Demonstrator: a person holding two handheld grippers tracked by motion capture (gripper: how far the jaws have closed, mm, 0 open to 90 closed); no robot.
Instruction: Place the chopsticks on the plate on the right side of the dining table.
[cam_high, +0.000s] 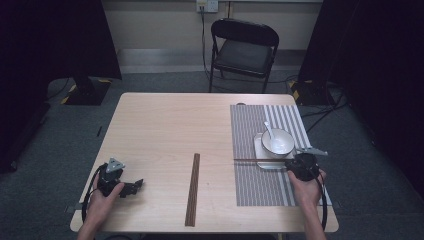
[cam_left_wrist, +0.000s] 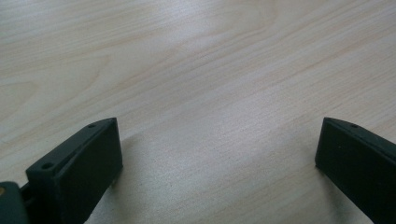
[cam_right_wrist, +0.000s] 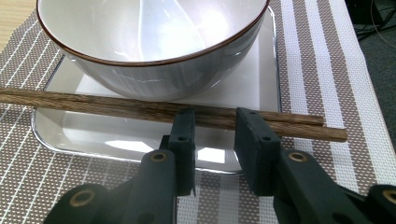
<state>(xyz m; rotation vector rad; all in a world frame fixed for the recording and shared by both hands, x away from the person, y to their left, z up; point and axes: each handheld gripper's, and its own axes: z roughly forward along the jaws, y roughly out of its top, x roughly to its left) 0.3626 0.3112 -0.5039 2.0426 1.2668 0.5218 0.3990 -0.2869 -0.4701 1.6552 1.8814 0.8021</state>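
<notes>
Pale wood worktop (cam_high: 165, 130) on grey carpet floor (cam_high: 380, 165). Beyond worktop, black folding chair (cam_high: 243, 50) against cream wall (cam_high: 155, 22). Above chair, wall socket (cam_high: 207, 5) with cable, probably. Left and right of chair, dark curtains (cam_high: 50, 40).

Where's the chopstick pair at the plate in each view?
High view: chopsticks lie level, lower right, across the plate's near edge in front of the bowl, running left from the right gripper.
Left gripper view: not in it; bare table.
Right gripper view: centre, crossing left to right on the plate, behind the jaw tips.
Shared landmark: the brown-rimmed bowl.
</notes>
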